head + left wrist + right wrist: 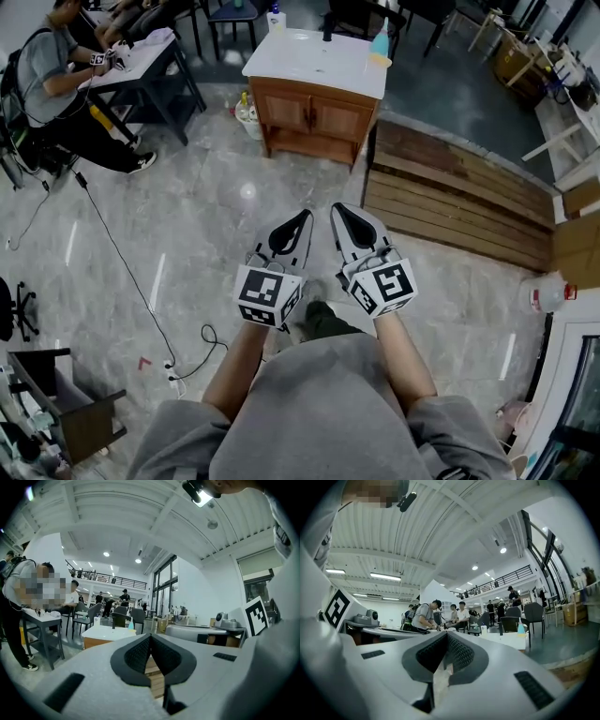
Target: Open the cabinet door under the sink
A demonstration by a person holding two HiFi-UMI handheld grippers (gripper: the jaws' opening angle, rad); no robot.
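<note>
My left claw [300, 223] and my right claw [339, 216] are both closed with nothing between the jaws. They lie side by side and point forward. The wooden cabinet [314, 141] under the white sink counter [319, 58] stands straight ahead of them, well apart across the marble floor [206, 216]. Its two doors [342, 120] are shut. I judge that neither hand is clearly nearer, so an approach must come first.
</note>
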